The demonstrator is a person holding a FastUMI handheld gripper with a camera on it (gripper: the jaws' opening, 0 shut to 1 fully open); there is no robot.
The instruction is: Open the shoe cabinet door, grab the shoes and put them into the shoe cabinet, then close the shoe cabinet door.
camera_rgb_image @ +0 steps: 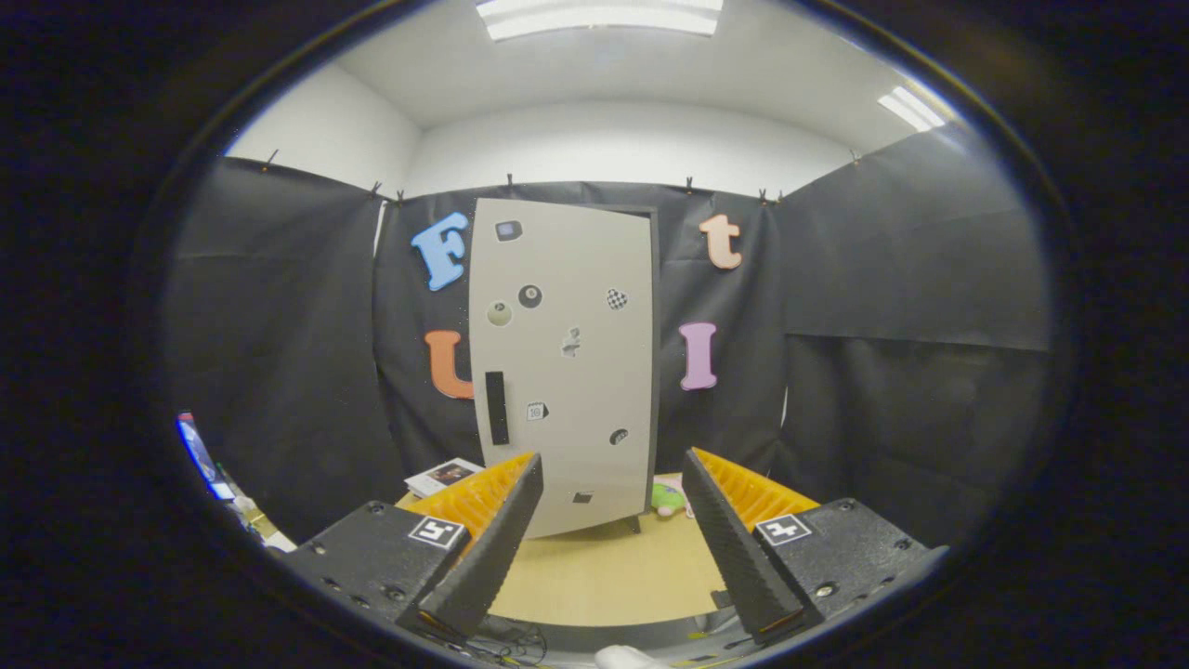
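- Cabinet door (567, 362) stands shut, flush with its dark frame, so nothing inside can be seen; that fits either shoes yet to be stowed or shoes already shut away.
- Door handle (497, 407), a dark vertical bar, sits on the door's left side, so the hinges are presumably on the right.
- Tool (613, 502) hangs spread and holding nothing above the desk (604, 571), aimed squarely at the door.
- Something small and green (667, 500), too blurred to name, lies by the cabinet's foot.

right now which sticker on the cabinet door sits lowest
The small dark square sticker near the door's bottom edge, between the open gripper's fingers; the other stickers sit higher.
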